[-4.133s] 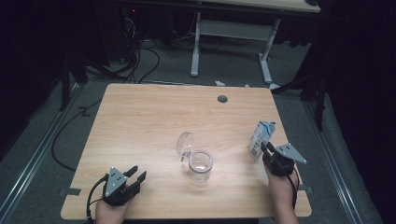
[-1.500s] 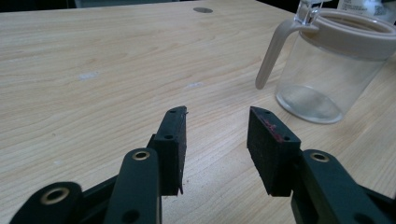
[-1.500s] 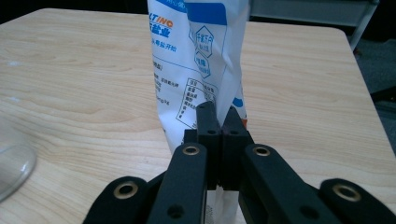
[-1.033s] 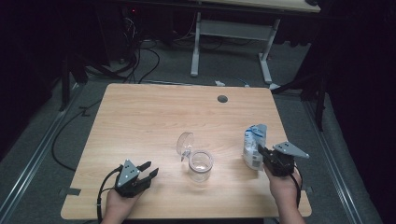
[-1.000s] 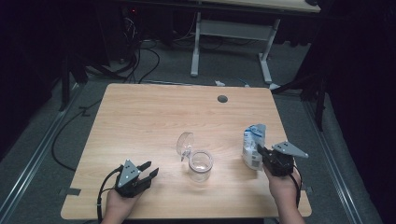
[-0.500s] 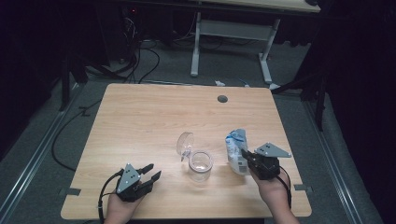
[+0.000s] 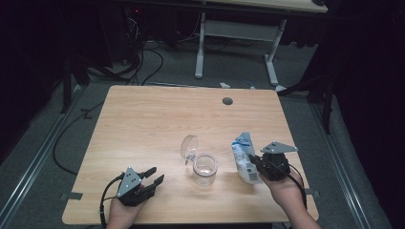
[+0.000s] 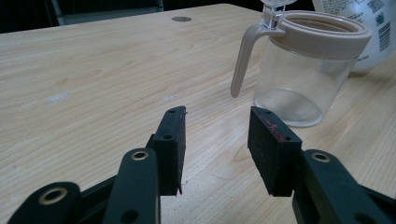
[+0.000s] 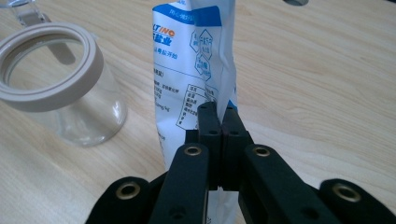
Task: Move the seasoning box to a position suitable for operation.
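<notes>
Here the pouch [image 9: 196, 70] stands upright in the right gripper [image 9: 218, 116].

On the white-and-blue bag [image 9: 196, 70], near the top, I can make out the letters "TINO" in blue and orange, with rows of Chinese characters below, too small to read. In the left gripper view the bag [image 8: 369, 28] shows a barcode and fine print, illegible

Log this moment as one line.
right gripper: shut on bag, beside jar | left gripper: open, empty | jar: lid open
</notes>
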